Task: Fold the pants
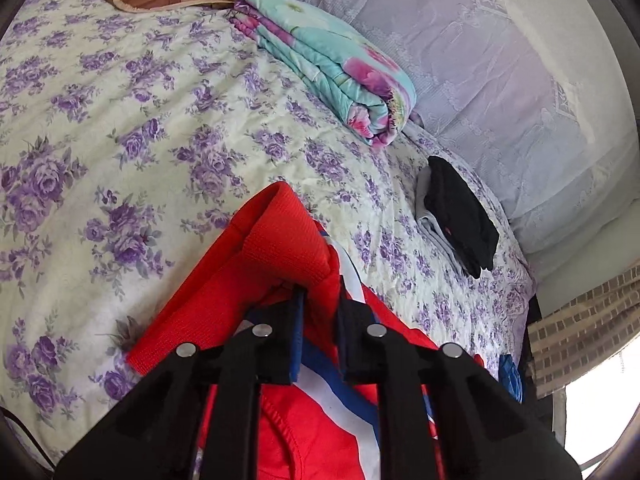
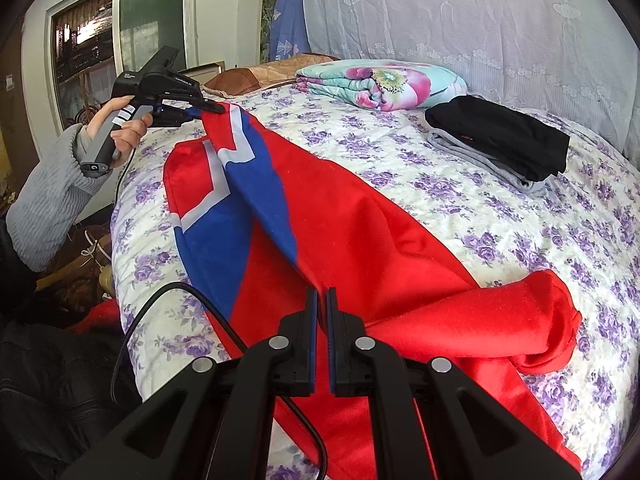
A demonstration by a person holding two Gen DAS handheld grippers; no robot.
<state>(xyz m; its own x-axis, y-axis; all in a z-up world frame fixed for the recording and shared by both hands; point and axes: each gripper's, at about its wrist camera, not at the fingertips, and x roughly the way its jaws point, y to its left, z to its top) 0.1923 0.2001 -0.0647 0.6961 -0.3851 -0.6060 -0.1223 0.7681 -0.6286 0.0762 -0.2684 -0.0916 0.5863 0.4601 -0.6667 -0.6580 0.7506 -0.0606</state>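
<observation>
Pants (image 2: 352,216), red with blue and white panels, are lying stretched across the flowered bed (image 2: 520,236) between my two grippers. I am pinching one end in my left gripper (image 1: 318,300), lifting it slightly, while my right gripper (image 2: 322,300) is clamping a fold of fabric near the other end, a loose leg flopping beside it. I judge I am lining up the legs; next I should carry one end over the other. Open bedsheet is lying beyond, with stacked clothes (image 2: 504,140) and a quilt (image 2: 380,80) near the far edge.
</observation>
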